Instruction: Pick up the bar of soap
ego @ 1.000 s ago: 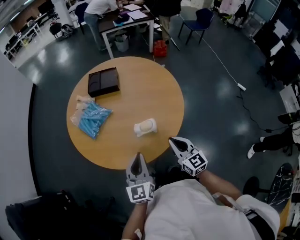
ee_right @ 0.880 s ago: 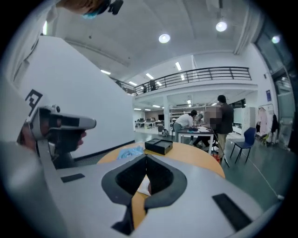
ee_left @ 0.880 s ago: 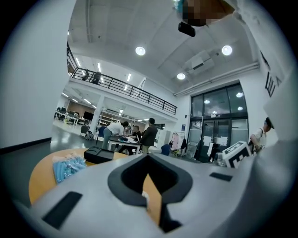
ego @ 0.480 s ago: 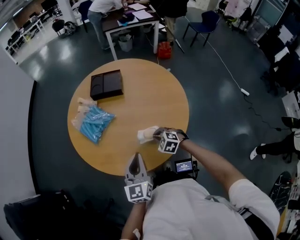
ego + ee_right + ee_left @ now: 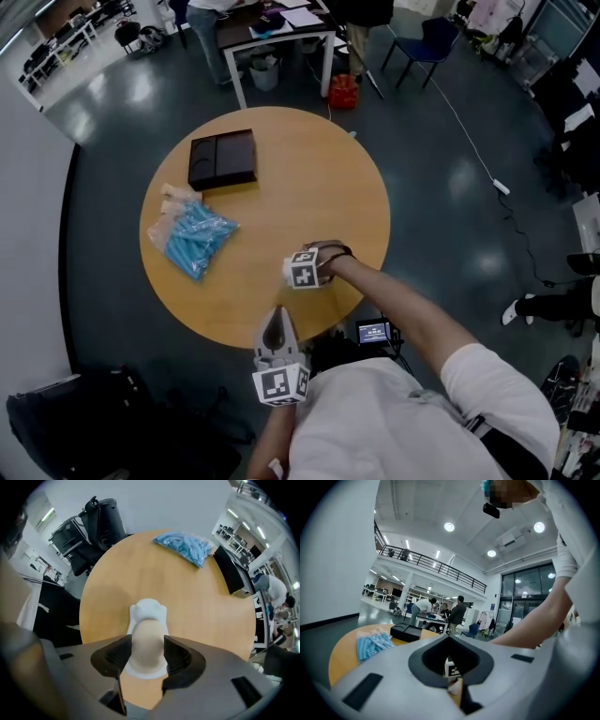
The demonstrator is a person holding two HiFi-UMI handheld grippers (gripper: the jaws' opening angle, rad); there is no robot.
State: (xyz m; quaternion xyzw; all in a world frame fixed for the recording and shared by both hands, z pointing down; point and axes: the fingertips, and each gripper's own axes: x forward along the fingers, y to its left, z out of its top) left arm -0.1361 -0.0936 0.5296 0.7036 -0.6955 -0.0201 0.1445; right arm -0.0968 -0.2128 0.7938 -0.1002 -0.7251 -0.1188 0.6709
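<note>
So the bar of soap (image 5: pixel 147 630) is a pale beige oval sitting in a white moulded tray (image 5: pixel 147 607) on the round wooden table (image 5: pixel 309 178), close to the edge nearest the person and a bit right of middle. The right gripper (image 5: pixel 146 645) is down over it, jaws opening, with the soap right in between. The ribbed black pads (image 5: pixel 116 654) sit along both of its long sides, super close, but I honestly can't tell if they're touching it. From the head view you mostly just see that gripper's marker cube (image 5: pixel 305 270) sitting over the soap, with a sliver of white peeking out on its left. The left gripper (image 5: pixel 277 326) hangs off the table's near edge, in front of the person's chest, jaws pinched together to a point and nothing in them. Further back on the table there's a clear bag of blue stuff (image 5: pixel 194 239) toward the left edge, and a flat black case (image 5: pixel 222 159) beyond it on the far-left side, both well apart from the soap. As for writing, the only print I can make out is the black-and-white square patterns on the two cubes. Anything on the bag or the case is too small to read.
</note>
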